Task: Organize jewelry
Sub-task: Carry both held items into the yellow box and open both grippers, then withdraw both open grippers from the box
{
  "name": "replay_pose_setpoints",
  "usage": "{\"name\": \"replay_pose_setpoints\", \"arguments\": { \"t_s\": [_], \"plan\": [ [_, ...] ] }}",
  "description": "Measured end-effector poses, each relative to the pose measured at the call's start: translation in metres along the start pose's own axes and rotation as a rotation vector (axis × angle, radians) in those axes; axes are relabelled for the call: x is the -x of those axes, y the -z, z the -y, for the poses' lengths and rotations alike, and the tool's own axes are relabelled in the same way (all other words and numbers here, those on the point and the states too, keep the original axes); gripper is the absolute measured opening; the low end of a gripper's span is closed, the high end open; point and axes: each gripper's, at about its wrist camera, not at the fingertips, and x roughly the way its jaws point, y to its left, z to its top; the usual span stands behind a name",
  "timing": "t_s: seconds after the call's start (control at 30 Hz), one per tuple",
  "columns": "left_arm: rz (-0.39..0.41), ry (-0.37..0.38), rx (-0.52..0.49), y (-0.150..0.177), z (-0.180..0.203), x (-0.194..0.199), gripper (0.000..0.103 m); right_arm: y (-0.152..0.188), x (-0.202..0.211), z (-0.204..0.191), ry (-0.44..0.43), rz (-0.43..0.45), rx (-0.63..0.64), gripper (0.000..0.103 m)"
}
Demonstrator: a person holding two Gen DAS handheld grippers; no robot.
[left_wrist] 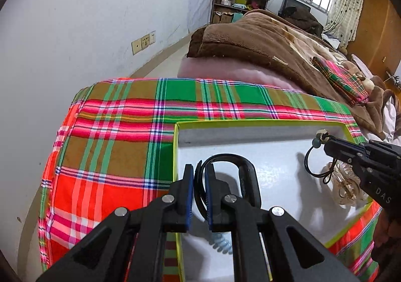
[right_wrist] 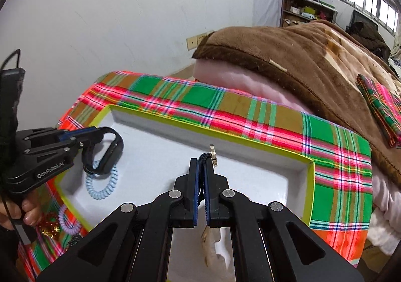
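Note:
A shallow white box with a yellow-green rim [left_wrist: 250, 122] [right_wrist: 225, 137] lies on a plaid cloth. My left gripper [left_wrist: 199, 181] [right_wrist: 99, 131] hangs over the box's left part, shut on a black wristband [left_wrist: 246, 176] [right_wrist: 111, 150] that loops out past its tips. My right gripper [right_wrist: 200, 164] [left_wrist: 325, 143] is over the box's right half, shut on a black cord tie with beads [left_wrist: 309, 160] [right_wrist: 213, 153]. Inside the box lie a light blue spiral tie [right_wrist: 100, 188] [left_wrist: 221, 244] and a clear hair claw [left_wrist: 344, 190] [right_wrist: 210, 244].
The plaid cloth [left_wrist: 120, 156] covers a small surface against a white wall. Outside the box's near left corner sit a lilac spiral tie [right_wrist: 69, 223] and a gold-and-red glittery piece [right_wrist: 48, 227]. A bed with a brown blanket [right_wrist: 313, 61] and a folded plaid cloth [right_wrist: 381, 111] lies behind.

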Motion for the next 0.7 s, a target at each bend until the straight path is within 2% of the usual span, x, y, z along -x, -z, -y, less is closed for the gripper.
{"name": "replay_pose_setpoints", "arguments": {
  "t_s": [0.07, 0.13, 0.23, 0.37, 0.5, 0.7],
  "plan": [
    [-0.002, -0.003, -0.004, -0.002, 0.001, -0.001, 0.010, 0.001, -0.004, 0.002, 0.016, -0.022, -0.002, 0.006],
    [-0.001, -0.003, -0.005, -0.003, 0.001, -0.002, 0.010, 0.002, -0.003, 0.002, 0.025, -0.016, 0.006, 0.019],
    [0.008, -0.007, -0.009, -0.004, 0.002, -0.001, 0.010, 0.003, -0.002, 0.002, 0.034, -0.013, 0.010, 0.027],
    [0.023, 0.002, -0.005, -0.005, 0.000, 0.006, 0.011, 0.004, 0.007, 0.004, 0.042, 0.006, 0.002, 0.029],
    [0.035, 0.025, 0.017, -0.005, -0.004, 0.015, 0.025, 0.007, 0.022, 0.002, 0.039, 0.031, -0.007, 0.029],
    [0.064, 0.031, 0.034, 0.005, -0.003, 0.042, 0.025, 0.023, 0.056, -0.008, 0.039, 0.074, 0.002, 0.029]
  ]
}}
